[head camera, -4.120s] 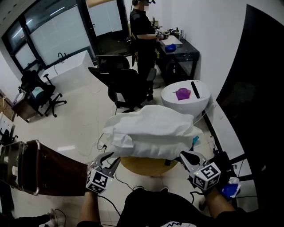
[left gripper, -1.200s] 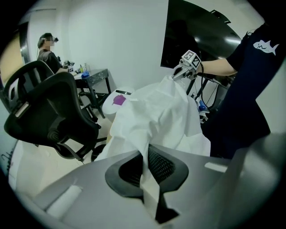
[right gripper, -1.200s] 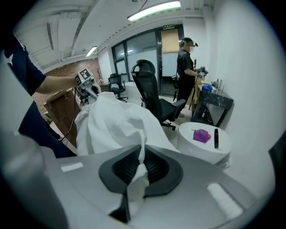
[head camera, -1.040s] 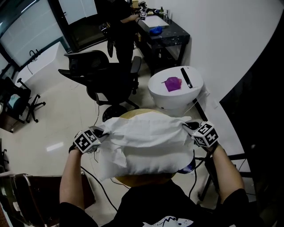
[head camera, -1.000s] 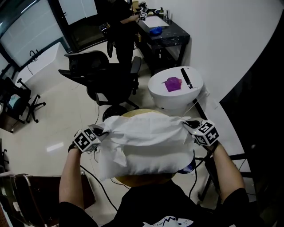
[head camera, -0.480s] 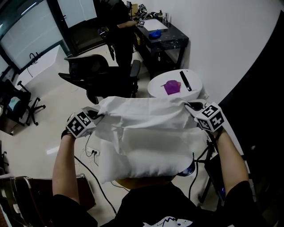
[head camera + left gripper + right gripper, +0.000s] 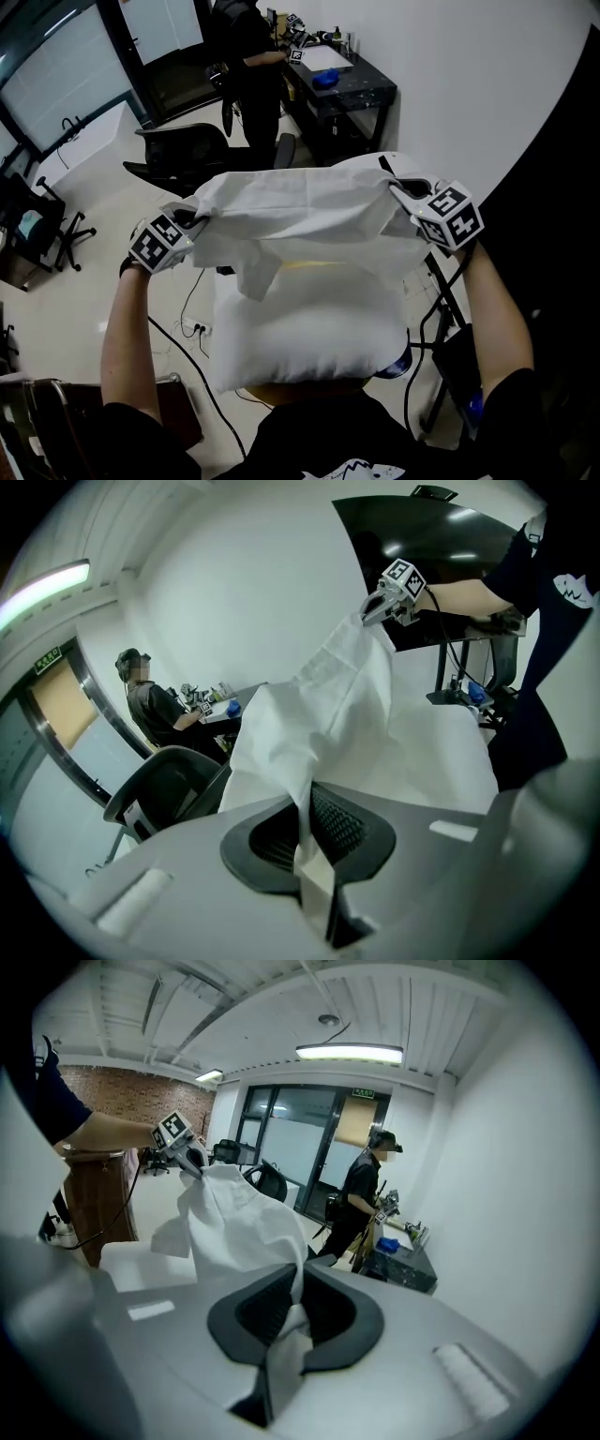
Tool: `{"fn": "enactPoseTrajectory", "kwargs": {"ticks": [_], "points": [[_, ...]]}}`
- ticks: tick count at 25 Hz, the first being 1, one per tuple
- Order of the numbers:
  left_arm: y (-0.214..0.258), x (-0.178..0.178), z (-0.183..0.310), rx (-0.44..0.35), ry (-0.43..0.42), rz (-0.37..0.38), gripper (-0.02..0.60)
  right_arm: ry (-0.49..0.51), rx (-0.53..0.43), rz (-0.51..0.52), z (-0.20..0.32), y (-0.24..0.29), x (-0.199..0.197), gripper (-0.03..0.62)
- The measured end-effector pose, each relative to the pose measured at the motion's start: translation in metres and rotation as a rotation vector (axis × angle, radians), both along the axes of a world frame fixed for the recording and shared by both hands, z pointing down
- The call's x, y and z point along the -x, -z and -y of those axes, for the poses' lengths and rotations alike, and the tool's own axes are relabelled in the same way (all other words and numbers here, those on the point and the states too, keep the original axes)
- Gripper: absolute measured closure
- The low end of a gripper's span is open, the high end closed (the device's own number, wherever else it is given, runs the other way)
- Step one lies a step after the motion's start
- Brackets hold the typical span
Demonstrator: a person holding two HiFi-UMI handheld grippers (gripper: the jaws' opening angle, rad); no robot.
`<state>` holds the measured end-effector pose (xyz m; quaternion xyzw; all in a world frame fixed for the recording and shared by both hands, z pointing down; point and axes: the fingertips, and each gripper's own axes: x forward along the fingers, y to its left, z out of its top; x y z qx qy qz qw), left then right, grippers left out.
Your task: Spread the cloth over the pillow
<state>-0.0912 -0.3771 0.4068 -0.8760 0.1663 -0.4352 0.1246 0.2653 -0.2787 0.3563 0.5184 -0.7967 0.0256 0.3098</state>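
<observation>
A white cloth (image 7: 300,214) hangs stretched in the air between my two grippers, above a white pillow (image 7: 309,323) that lies on a round wooden table. My left gripper (image 7: 187,223) is shut on the cloth's left corner; in the left gripper view the cloth (image 7: 323,719) runs out from between the jaws towards the right gripper (image 7: 375,602). My right gripper (image 7: 405,195) is shut on the right corner; its own view shows the cloth (image 7: 246,1227) pinched in the jaws and stretching to the left gripper (image 7: 192,1162). A loose fold of cloth droops at the left.
A black office chair (image 7: 202,155) stands behind the cloth. A person (image 7: 246,66) stands at a dark desk (image 7: 342,80) at the back. Cables (image 7: 192,323) trail on the pale floor at the left. A black stand (image 7: 445,314) is at my right.
Both grippers have risen and moved away from me, lifting the cloth off the pillow. The cloth now hangs spread in the air and hides the white round table behind it.
</observation>
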Motion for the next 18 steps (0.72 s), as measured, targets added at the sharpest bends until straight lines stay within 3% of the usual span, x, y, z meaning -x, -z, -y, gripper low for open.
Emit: {"fn": "enactPoseTrajectory", "kwargs": {"ticks": [4,9,18], "points": [[-0.001,0.005,0.015,-0.047,0.013,0.024,0.578,-0.007,-0.009,-0.006,0.015,0.002,-0.001,0.572],[-0.024,0.015,0.02,-0.112,0.0,0.105,0.578,-0.001,0.024,-0.025,0.017,-0.024,0.006,0.572],[-0.127,0.024,-0.029,-0.113,-0.061,0.218,0.577,-0.023,0.114,0.003,-0.017,-0.112,0.017,0.572]]}}
